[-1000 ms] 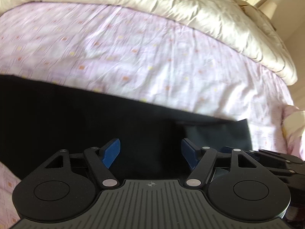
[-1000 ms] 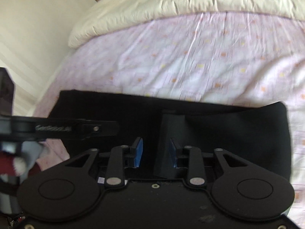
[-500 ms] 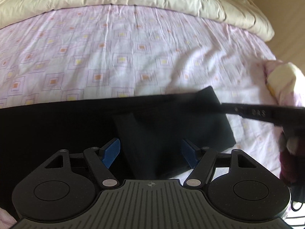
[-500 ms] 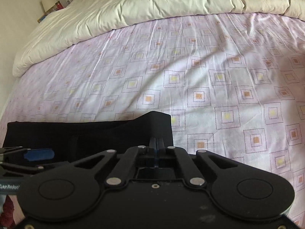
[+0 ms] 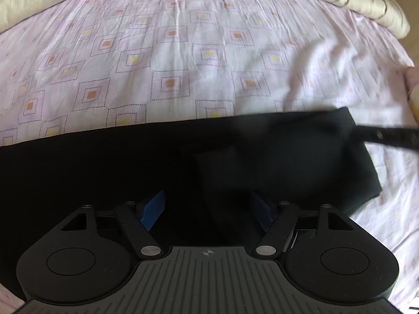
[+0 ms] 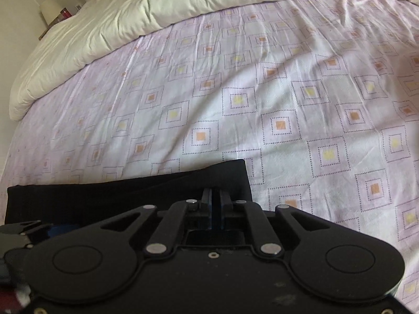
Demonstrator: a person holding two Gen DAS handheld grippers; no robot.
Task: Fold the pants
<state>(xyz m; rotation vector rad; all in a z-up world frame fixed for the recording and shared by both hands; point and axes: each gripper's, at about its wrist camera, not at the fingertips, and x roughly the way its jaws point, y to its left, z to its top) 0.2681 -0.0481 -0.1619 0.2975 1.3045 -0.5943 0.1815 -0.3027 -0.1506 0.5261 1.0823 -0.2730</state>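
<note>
Pink patterned bedsheet (image 6: pixel 235 99), cream duvet (image 6: pixel 131 13) behind; black pants (image 5: pixel 104 162) on sheet.

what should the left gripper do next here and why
Probably close the left gripper on the black pants. Its jaws are wide open with cloth between the pads, while the right gripper is already shut on the far end, so a matching grip would allow the fold.

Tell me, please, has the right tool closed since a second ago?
Yes. The right tool, earlier open, is now shut on the pants, whose end lies on the sheet.
</note>
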